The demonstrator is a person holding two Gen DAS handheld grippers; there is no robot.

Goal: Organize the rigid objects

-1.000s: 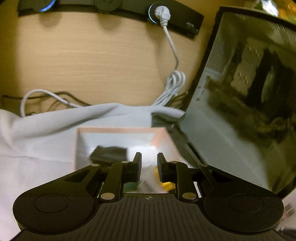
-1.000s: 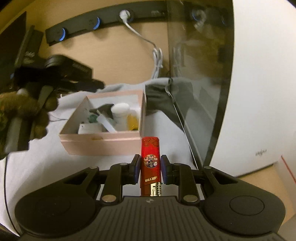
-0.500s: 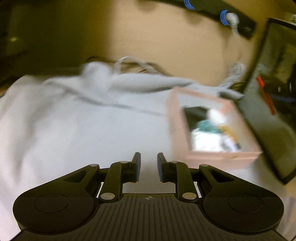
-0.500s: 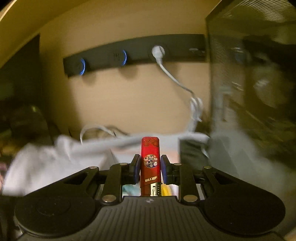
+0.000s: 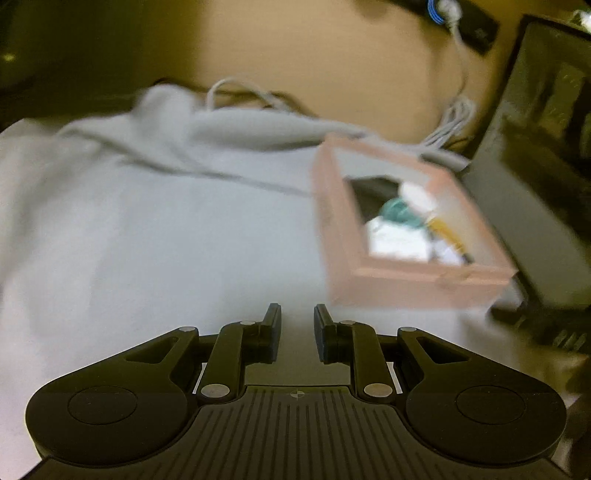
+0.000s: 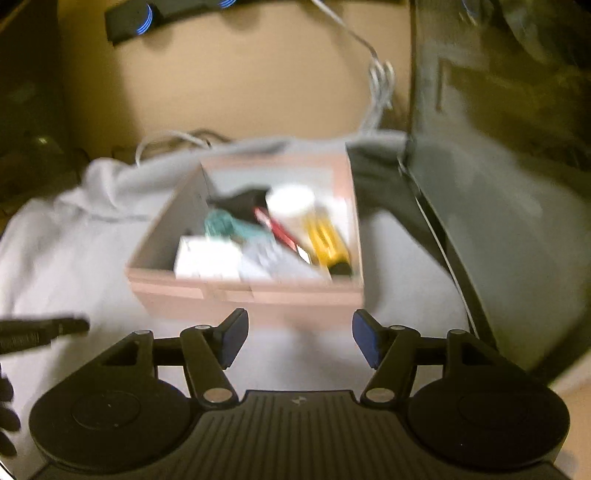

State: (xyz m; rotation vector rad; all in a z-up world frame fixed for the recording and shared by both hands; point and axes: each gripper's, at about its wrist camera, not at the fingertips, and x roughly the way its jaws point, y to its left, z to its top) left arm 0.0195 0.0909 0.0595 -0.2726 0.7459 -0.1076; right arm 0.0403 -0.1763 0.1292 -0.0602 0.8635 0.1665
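Note:
A pink open box sits on a white cloth and holds several small items: a red lighter, a yellow tube, a white round lid, a teal item and a white packet. My right gripper is open and empty, just in front of the box's near wall. The box also shows in the left wrist view, to the right. My left gripper has its jaws a narrow gap apart with nothing between them, above the cloth. Both views are blurred.
A dark glass-sided computer case stands right of the box. A black power strip with a white cable lies on the wooden desk behind. The other gripper's black tip shows at the left edge.
My right gripper opened and the red lighter left it; the lighter now lies in the box. My left gripper swung left, away from the box.

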